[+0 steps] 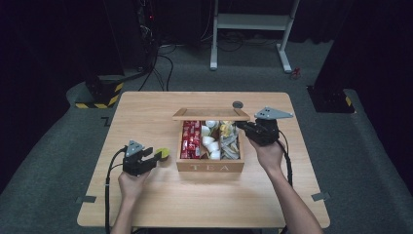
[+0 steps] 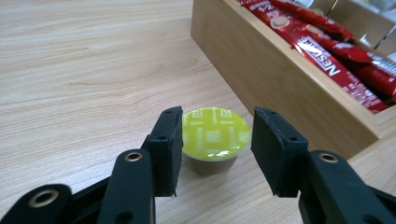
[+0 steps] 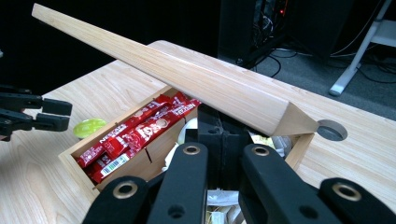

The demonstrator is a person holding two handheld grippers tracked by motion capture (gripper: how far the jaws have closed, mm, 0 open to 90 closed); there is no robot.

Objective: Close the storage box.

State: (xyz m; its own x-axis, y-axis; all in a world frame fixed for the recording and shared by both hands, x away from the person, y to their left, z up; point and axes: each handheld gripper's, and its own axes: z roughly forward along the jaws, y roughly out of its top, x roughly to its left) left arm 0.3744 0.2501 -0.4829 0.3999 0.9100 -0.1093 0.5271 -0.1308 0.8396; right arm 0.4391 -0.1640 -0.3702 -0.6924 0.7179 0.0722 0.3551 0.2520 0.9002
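A yellow-lidded capsule (image 2: 215, 133) stands on the table just left of the wooden tea box (image 1: 210, 167). My left gripper (image 2: 215, 140) straddles it with thin gaps between its pads and the capsule, so it is open. In the high view the left gripper (image 1: 153, 158) lies low at the capsule (image 1: 163, 154). My right gripper (image 1: 246, 127) is at the box's right back corner, shut on the edge of the raised lid (image 3: 187, 79), which slants up over its jaw tips. The right gripper view also shows the capsule (image 3: 88, 127) beyond the box.
The box holds red sachets (image 1: 191, 140) on the left, white capsules (image 1: 210, 139) in the middle and pale packets at the right. A round hole (image 1: 237, 104) is in the table behind the box. Cables and a white desk frame (image 1: 253, 22) are on the floor beyond.
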